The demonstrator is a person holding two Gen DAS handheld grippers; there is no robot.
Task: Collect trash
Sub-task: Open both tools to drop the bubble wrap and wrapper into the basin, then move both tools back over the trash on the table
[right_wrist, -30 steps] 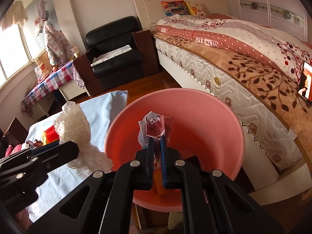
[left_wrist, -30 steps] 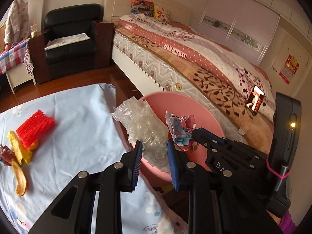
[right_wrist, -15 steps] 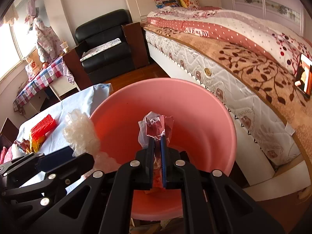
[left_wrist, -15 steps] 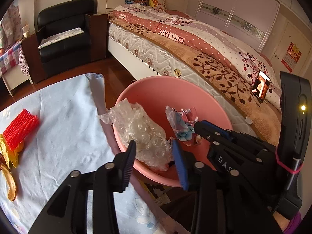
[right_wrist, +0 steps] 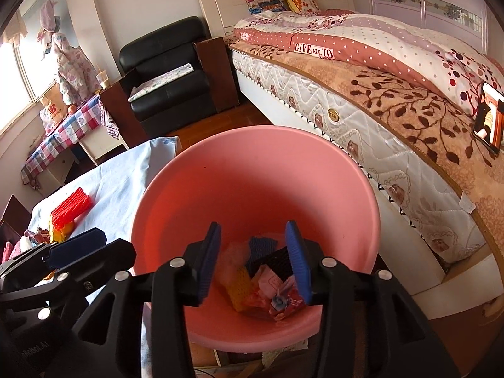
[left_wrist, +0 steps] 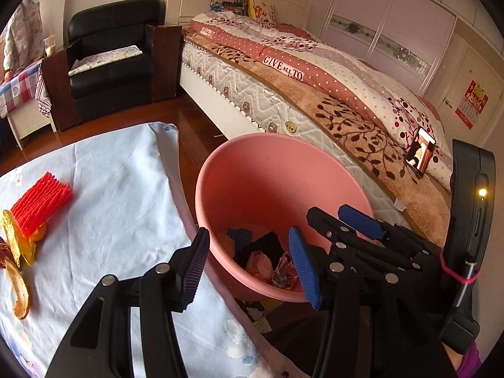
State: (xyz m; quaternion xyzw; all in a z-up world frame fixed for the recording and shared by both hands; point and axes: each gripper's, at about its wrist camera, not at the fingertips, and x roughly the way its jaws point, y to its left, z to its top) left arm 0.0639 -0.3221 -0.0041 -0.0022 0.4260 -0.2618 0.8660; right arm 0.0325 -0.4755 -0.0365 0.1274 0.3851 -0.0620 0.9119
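Note:
A pink basin stands beside the table's right edge and holds several pieces of trash: wrappers, dark mesh and yellow netting. My left gripper is open and empty over the basin's near rim. My right gripper is open and empty above the basin's inside; it also shows in the left wrist view. On the table lie red foam netting and banana peel.
The table has a light blue cloth. A bed runs along the right, with a phone on it. A black armchair and a side table with checked cloth stand at the back.
Both grippers opened. The bubble wrap left my left gripper and the crumpled wrapper left my right gripper; both dropped into the basin. The views tilted down toward the basin.

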